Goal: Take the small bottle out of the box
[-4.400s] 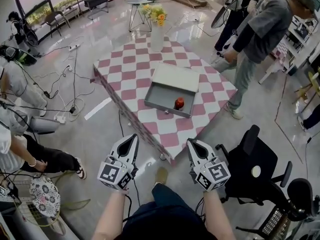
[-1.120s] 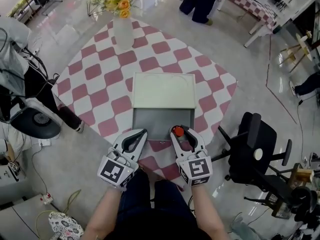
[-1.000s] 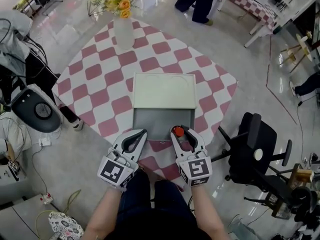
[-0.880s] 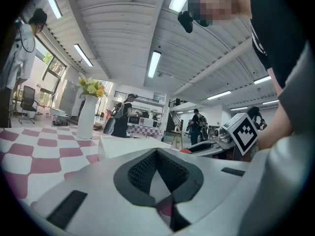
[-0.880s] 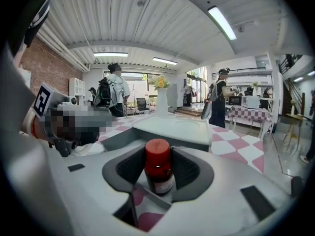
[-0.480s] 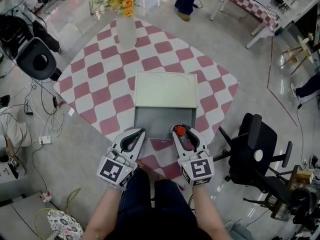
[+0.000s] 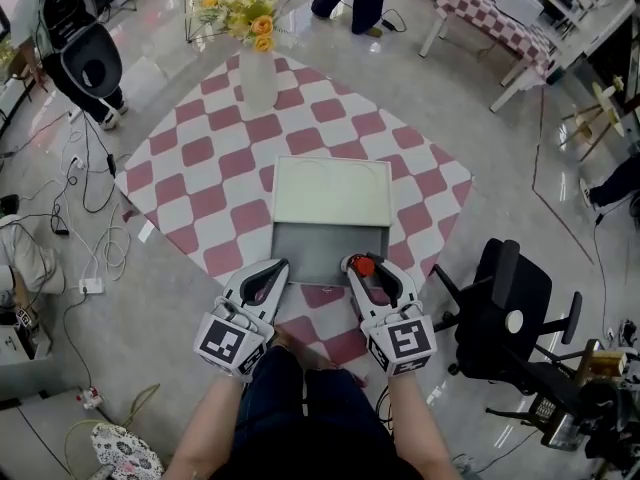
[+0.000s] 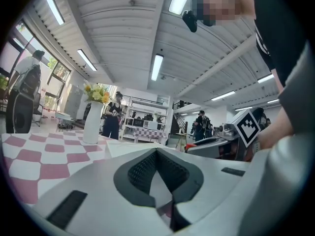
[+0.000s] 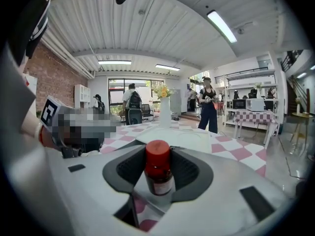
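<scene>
Pink-and-white checkered table (image 7: 190, 168) with a tall white vase (image 7: 258, 80) of flowers at the far corner. A grey box (image 7: 300, 248) sits toward the near edge, its lid (image 7: 330, 190) flipped open behind it. The left gripper (image 7: 277, 264) is over the table's near edge, just left of the box, tips pinched together with nothing in them. The right gripper (image 7: 363, 259) is clamped on the red-capped bottle (image 9: 158, 173), which stands upright in the box's near right corner.
</scene>
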### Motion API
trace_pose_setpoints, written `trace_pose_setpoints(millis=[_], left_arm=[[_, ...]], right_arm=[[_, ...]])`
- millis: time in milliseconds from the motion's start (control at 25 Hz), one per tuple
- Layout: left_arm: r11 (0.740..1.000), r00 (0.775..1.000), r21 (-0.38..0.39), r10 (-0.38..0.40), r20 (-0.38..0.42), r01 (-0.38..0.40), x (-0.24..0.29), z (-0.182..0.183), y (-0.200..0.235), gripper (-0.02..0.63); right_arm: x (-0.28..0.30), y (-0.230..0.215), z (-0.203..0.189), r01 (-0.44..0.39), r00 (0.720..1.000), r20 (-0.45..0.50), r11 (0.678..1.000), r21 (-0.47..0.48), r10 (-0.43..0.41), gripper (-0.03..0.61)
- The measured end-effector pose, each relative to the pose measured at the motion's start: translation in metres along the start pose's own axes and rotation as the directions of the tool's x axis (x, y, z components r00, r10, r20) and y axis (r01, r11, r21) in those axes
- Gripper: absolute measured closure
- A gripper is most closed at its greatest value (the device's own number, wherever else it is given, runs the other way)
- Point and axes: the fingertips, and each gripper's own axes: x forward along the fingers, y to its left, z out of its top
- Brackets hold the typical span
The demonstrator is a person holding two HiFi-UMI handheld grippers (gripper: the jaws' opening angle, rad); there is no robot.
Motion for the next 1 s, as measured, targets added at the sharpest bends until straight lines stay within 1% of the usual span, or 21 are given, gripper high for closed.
trace_pose_setpoints(millis=[520, 640, 1000], left_arm=[[0.999, 0.999, 0.034, 0.033, 0.028, -0.034, -0.008, 0.029, 0.003, 0.609], [0.998, 0.998, 0.041, 0.038, 0.046, -0.04, -0.009, 0.039, 0.001, 0.609], [0.996, 0.997, 0.069, 0.054, 0.053, -0.058, -0.012, 0.05, 0.002, 0.609]], right_arm=[[-0.013, -0.001, 0.032, -0.03, 0.998, 0.057, 0.999, 0.033, 0.028, 0.426], [-0.016, -0.002, 0.039, -0.037, 0.997, 0.071, 0.999, 0.038, 0.034, 0.426], [-0.025, -0.009, 0.053, -0.044, 0.995, 0.089, 0.998, 0.039, 0.041, 0.426]])
